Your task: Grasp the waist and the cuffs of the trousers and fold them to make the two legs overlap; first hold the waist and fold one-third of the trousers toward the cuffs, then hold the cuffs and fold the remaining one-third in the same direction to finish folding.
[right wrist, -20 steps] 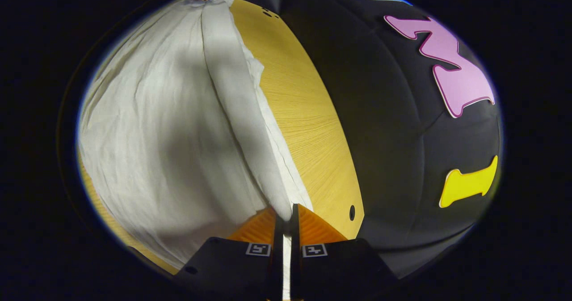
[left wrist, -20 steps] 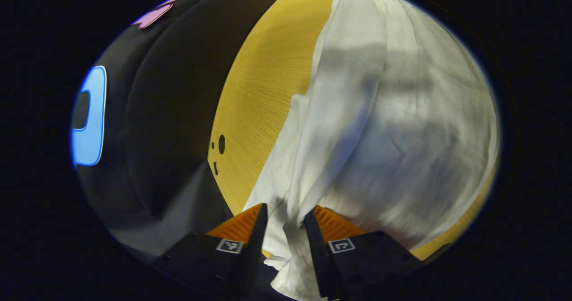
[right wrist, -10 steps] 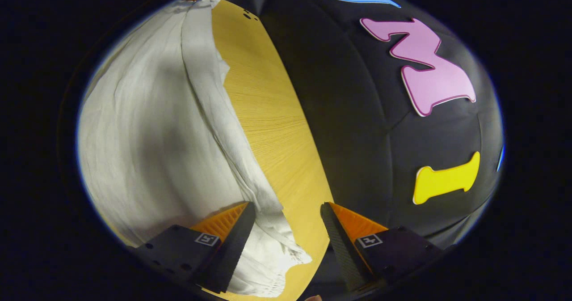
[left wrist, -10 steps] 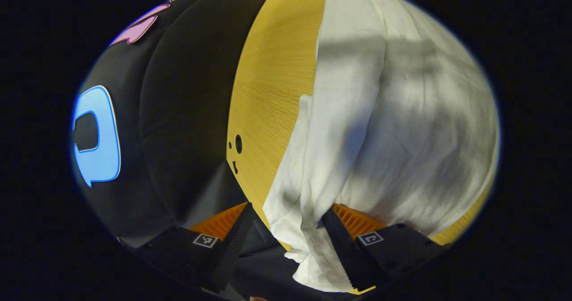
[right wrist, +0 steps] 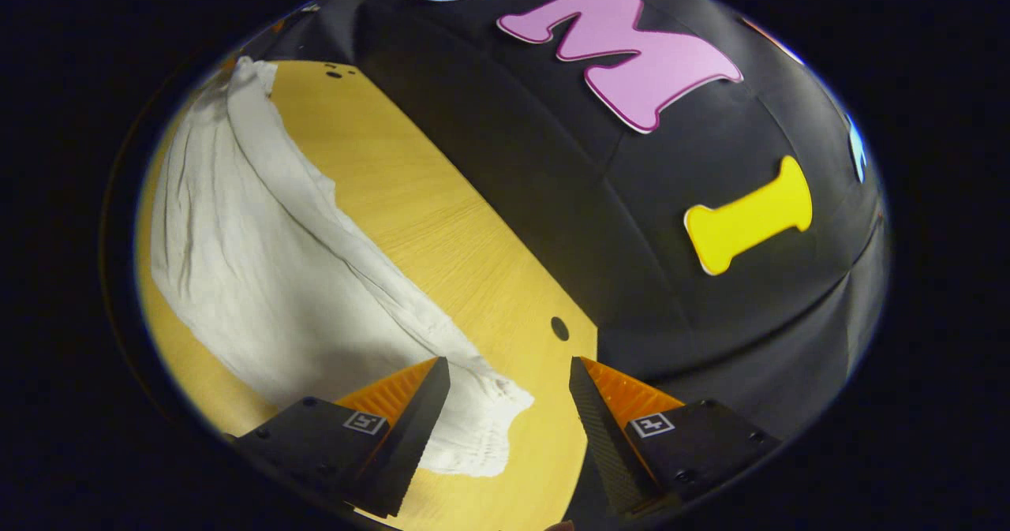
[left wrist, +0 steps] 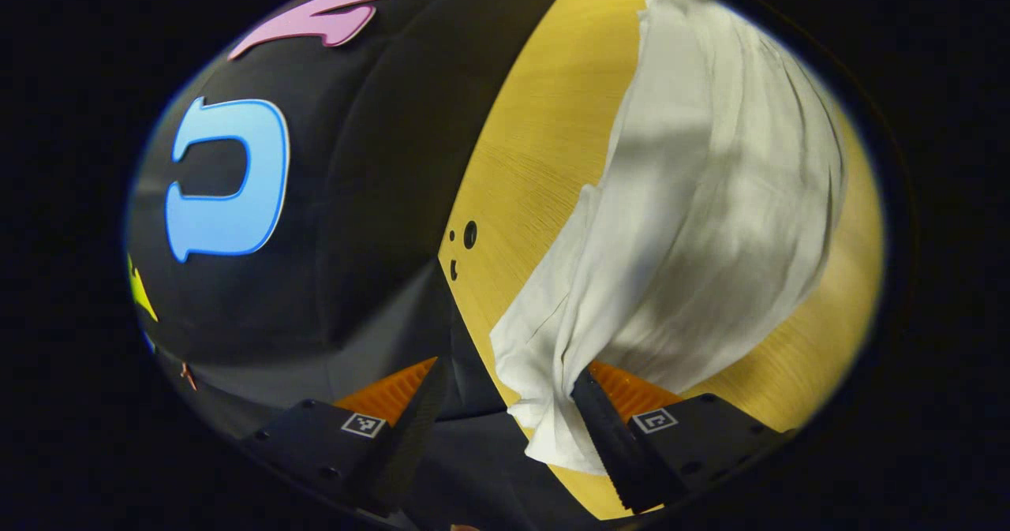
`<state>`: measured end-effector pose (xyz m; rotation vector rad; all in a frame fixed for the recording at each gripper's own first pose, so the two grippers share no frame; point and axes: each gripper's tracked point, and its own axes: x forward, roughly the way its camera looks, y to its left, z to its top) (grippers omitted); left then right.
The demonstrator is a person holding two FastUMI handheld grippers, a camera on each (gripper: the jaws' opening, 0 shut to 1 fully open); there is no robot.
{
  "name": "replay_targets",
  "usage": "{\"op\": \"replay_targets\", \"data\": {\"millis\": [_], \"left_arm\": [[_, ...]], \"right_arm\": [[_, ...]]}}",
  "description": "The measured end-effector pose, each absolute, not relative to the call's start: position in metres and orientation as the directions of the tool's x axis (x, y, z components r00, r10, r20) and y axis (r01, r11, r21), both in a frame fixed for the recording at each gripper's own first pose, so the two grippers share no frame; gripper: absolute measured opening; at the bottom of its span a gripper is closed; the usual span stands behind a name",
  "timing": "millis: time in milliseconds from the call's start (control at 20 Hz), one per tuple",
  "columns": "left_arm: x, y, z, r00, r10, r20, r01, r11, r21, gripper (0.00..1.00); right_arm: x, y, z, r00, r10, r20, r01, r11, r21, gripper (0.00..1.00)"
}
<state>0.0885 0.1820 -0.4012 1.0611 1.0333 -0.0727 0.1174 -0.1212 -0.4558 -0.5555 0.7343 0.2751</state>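
Both grippers have let go and pulled back: left gripper (left wrist: 505,405) and right gripper (right wrist: 509,397) gape wide above white trousers (right wrist: 260,278) lying on the wooden table (right wrist: 442,239).

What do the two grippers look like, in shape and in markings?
In the left gripper view, the left gripper has two wedge-shaped fingers that narrow to the tip, with ribbed faces, on dark blocky bases. Each base carries a small square black-and-white marker. The right gripper, in the right gripper view, has the same build and markers. No cables can be seen.
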Motion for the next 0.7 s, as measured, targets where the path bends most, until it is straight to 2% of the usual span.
{"op": "replay_targets", "data": {"millis": [200,350,500,700], "left_arm": [[0.083,0.189,-0.377,0.592,0.401,-0.699,0.399,0.608,0.686,0.98],[0.086,0.199,-0.370,0.615,0.386,-0.688,0.402,0.597,0.694,0.98],[0.103,0.203,-0.387,0.622,0.302,-0.723,0.499,0.559,0.663,0.98],[0.109,0.181,-0.431,0.528,0.087,-0.845,0.742,0.437,0.509,0.98]], "right_arm": [[0.088,-0.112,-0.445,0.668,0.038,-0.743,-0.255,0.950,-0.180,0.98],[0.082,-0.115,-0.438,0.650,0.000,-0.760,-0.091,0.993,-0.078,0.96],[0.065,-0.123,-0.432,0.640,-0.051,-0.766,-0.023,0.996,-0.086,0.95],[0.039,-0.121,-0.426,0.616,-0.082,-0.784,-0.015,0.993,-0.115,0.96]]}}
